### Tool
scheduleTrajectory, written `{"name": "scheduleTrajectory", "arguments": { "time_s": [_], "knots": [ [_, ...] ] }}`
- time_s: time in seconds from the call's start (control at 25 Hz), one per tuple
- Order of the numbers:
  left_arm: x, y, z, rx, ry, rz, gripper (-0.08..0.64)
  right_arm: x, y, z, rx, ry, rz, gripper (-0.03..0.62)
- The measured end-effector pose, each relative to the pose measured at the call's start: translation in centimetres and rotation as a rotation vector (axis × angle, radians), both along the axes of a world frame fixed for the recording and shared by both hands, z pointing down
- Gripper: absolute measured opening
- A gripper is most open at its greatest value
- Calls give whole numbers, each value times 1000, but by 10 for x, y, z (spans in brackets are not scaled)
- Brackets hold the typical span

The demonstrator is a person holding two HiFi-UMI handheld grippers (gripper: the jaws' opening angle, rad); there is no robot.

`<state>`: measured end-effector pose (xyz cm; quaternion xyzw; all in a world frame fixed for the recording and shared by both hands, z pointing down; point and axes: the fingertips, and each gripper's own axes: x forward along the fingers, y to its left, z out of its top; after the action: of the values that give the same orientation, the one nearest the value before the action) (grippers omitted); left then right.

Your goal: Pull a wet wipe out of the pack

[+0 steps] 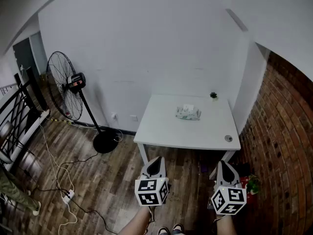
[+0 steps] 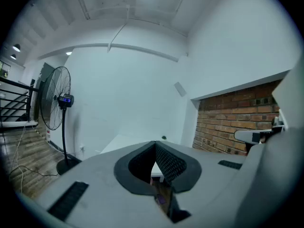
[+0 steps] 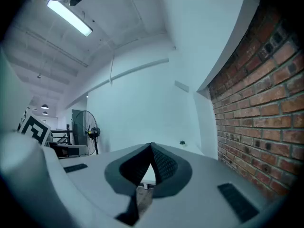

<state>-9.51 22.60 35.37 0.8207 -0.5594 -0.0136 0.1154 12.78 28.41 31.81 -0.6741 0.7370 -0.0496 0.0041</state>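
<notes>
Pack: the wet wipe pack (image 1: 188, 113) lies on the white table (image 1: 161, 131), toward its far edge, well apart from both your grippers.
Writing: the pack's print is too small to read. The fan (image 1: 66, 84) has a hub display that glows blue in the left gripper view, but its digits are not legible.
Left gripper (image 1: 155, 160): its jaw tips are pressed together with nothing between them, and it is held short of the table's near edge.
Right gripper (image 1: 224, 164): likewise closed tip to tip and empty.
Cut off: your shoes barely show at the head view's bottom edge.
Head view only: the pack.
Both gripper views: the small plant (image 1: 213, 95) shows beyond the jaws.
Right gripper view only: a lit ceiling strip light (image 3: 69, 17).
</notes>
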Motion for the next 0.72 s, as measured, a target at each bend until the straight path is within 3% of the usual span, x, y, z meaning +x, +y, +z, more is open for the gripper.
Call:
{"name": "scheduleTrajectory", "arguments": {
  "time_s": [0.28,0.48,0.72],
  "knots": [
    [4,-3,1,-5,9,-1,0,4,0,3,-8,8,-10,0],
    [6,-8,3,-10,14,-2,0,6,-7,8,-24,-64,-25,1],
    [9,-14,3,-9,12,-1,0,11,-9,8,-9,-57,-17,2]
  ]
}}
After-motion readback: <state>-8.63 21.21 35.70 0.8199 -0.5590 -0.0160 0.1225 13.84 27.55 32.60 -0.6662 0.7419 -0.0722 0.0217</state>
